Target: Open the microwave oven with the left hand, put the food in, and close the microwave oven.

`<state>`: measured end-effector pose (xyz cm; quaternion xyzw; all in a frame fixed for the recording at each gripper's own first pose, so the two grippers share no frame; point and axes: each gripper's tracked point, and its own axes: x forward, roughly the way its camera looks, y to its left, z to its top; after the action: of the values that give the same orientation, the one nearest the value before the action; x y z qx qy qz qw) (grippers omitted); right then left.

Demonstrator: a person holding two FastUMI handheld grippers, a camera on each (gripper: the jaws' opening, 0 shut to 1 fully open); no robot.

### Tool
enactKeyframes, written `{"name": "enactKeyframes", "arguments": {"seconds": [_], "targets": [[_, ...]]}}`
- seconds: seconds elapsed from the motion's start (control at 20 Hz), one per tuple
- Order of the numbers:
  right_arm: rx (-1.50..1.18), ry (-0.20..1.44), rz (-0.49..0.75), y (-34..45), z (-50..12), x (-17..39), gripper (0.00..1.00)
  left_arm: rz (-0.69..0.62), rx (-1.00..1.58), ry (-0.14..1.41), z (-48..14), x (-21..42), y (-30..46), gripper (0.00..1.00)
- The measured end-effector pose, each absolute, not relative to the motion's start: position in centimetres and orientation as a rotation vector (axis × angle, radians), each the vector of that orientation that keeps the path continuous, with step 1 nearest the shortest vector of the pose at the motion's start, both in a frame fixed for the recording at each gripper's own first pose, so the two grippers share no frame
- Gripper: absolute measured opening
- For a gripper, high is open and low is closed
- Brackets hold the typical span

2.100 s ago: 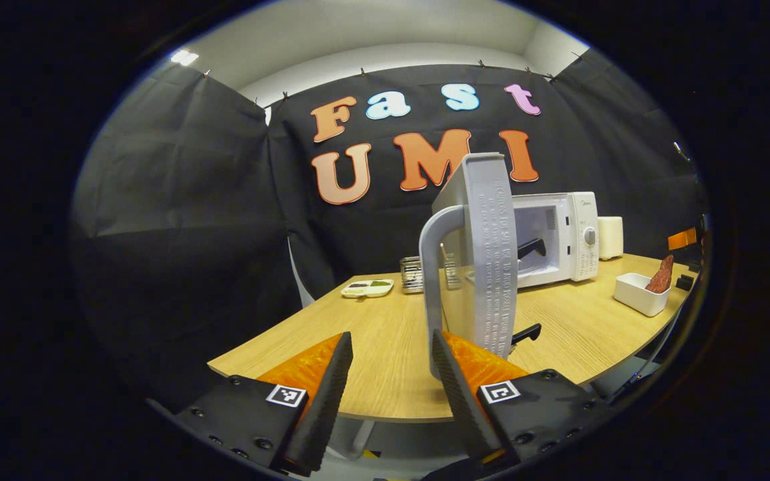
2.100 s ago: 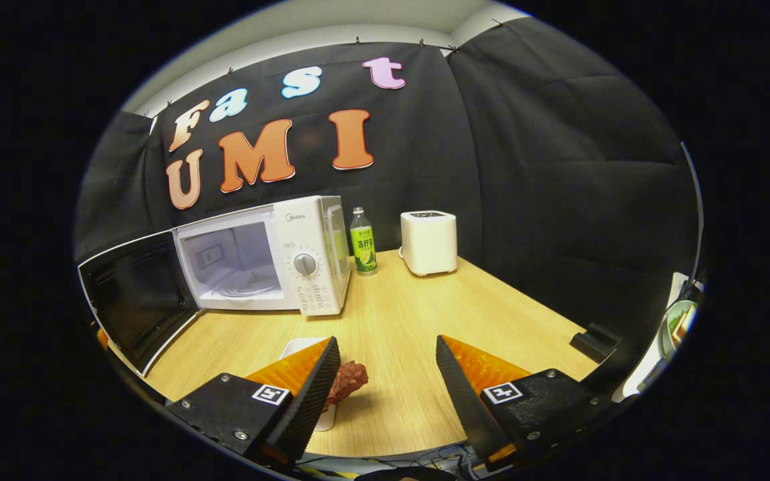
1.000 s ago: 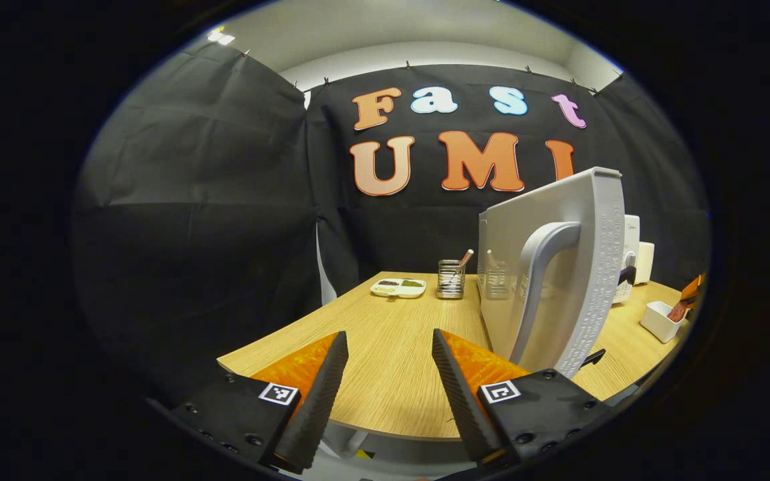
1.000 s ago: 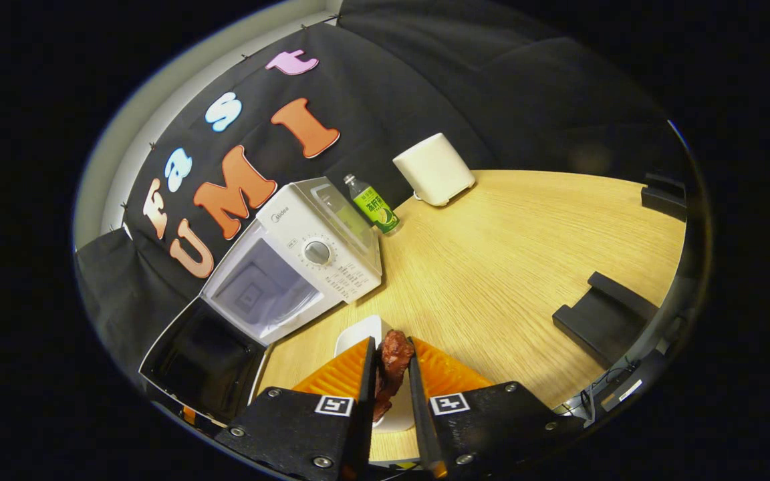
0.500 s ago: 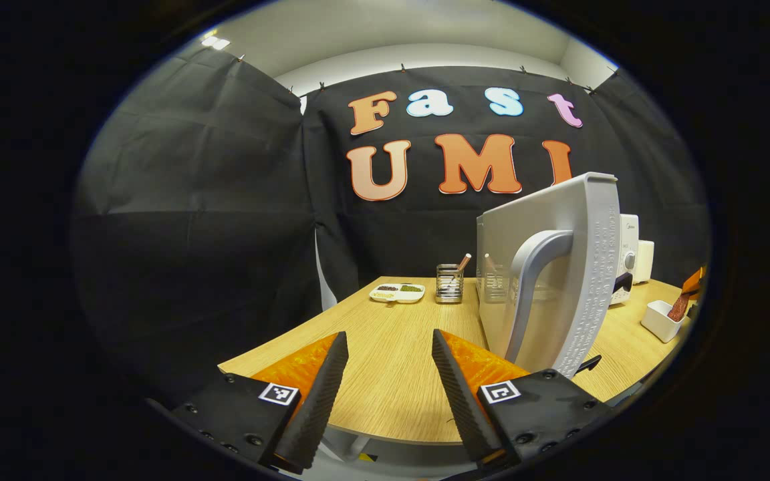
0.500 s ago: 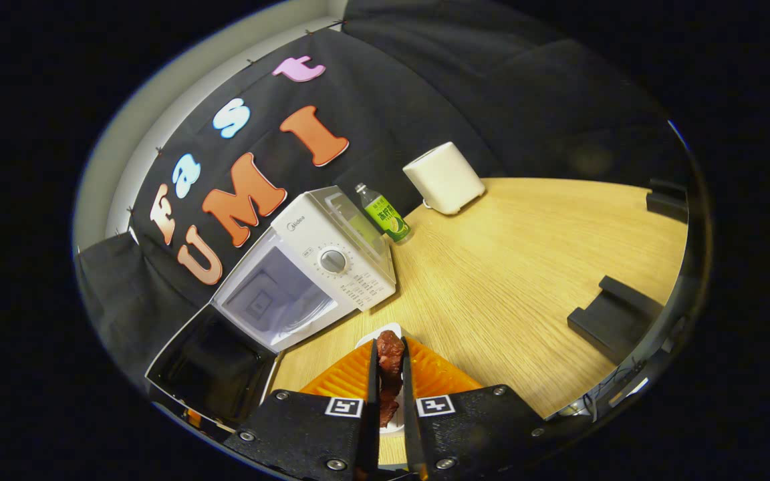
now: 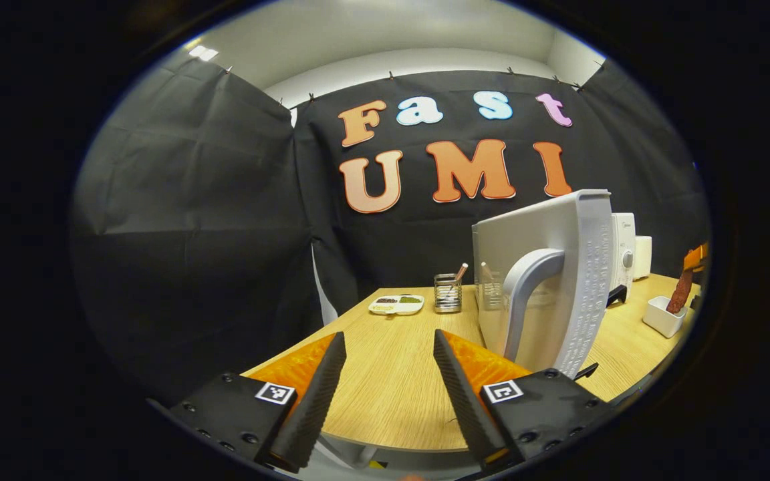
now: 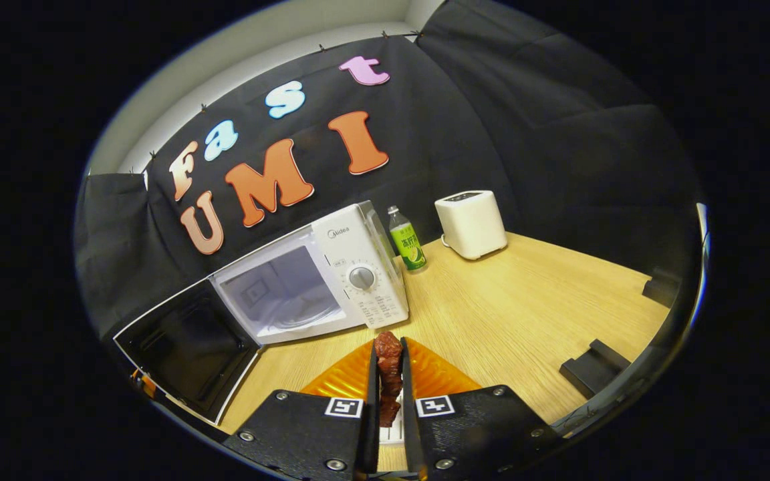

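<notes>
The white microwave [image 8: 331,274] stands on the wooden table with its door [image 8: 184,347] swung wide open and its cavity bare. In the left gripper view the door [image 7: 559,280] is seen edge-on with its curved handle [image 7: 525,294] facing me. My left gripper [image 7: 385,354] is open, just left of that door, touching nothing. My right gripper [image 8: 388,374] is shut on a reddish-brown piece of meat [image 8: 388,364], lifted above the white dish [image 8: 392,431] and in front of the microwave. The meat [image 7: 681,292] and dish [image 7: 662,317] also appear far right in the left gripper view.
A green bottle [image 8: 407,244] and a white toaster [image 8: 472,224] stand right of the microwave. A black block [image 8: 595,367] lies near the table's right edge. A metal cup holder [image 7: 447,292] and a small sauce plate [image 7: 395,304] sit at the table's far left.
My right gripper closed on the meat and lifted it out of the white dish, tilting back toward level. My left gripper let go of the door handle and drifted slightly left.
</notes>
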<state>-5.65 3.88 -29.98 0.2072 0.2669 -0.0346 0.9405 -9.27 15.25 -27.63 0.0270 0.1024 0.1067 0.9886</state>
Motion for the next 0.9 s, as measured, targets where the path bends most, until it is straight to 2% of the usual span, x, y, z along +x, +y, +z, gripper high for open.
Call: {"name": "enactKeyframes", "arguments": {"seconds": [0.1,0.15,0.2,0.25,0.3,0.9], "targets": [[0.402,0.521,-0.057,4.7,-28.8,-4.8,0.15,0.210,0.052,0.202,-27.5,-8.9,15.4,0.89],[0.396,0.508,-0.050,5.2,-28.2,-4.4,0.15,0.210,0.046,0.203,-27.4,-8.6,15.5,0.98],[0.393,0.495,-0.041,5.7,-27.7,-3.9,0.15,0.212,0.042,0.204,-27.6,-8.7,15.6,0.98],[0.396,0.484,-0.034,6.3,-27.3,-3.3,0.15,0.213,0.040,0.207,-27.6,-8.5,15.7,0.89],[0.398,0.478,-0.023,7.0,-27.0,-2.6,0.15,0.216,0.037,0.206,-27.7,-8.4,15.8,0.98],[0.444,0.385,0.030,15.8,-26.3,6.4,0.15,0.236,0.018,0.212,-28.2,-7.0,18.4,0.98]]}}
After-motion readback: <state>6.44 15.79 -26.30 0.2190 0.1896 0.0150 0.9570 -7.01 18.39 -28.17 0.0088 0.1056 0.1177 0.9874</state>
